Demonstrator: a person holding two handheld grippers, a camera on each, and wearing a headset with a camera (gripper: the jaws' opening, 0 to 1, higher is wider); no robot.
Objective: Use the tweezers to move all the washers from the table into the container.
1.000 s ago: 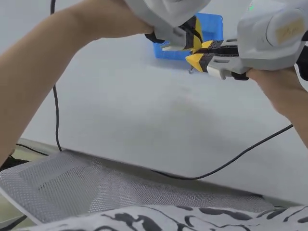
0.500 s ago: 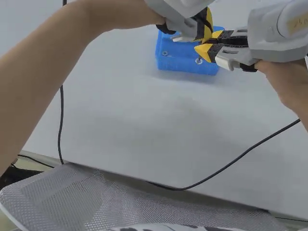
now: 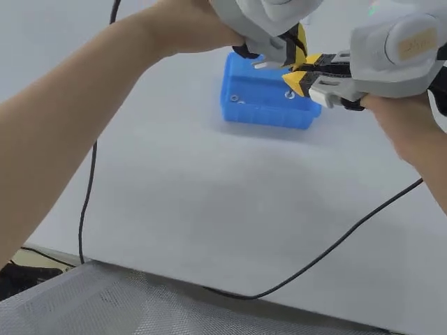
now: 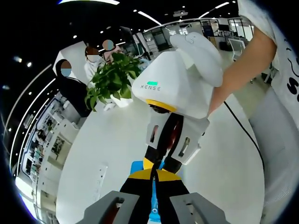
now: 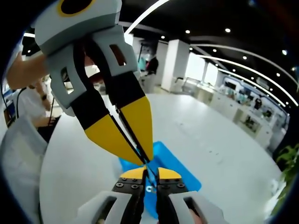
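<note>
My left forearm runs from the lower left up to the top centre of the head view. My right hand comes in from the right edge, wrist turned inward. The left gripper and right gripper meet tip to tip, their yellow jaw ends close together.

In the right gripper view the left jaws are pressed together on the tweezers, thin black blades. These run down between the right jaws, which are closed on the tip end.

Both grippers hang over the right end of the container, a blue rectangular open tray on the white table. 2 washers, small silver rings, lie on its floor at the left end. A 3rd washer sits directly under the right jaws. I cannot tell whether it is held or lying.
</note>
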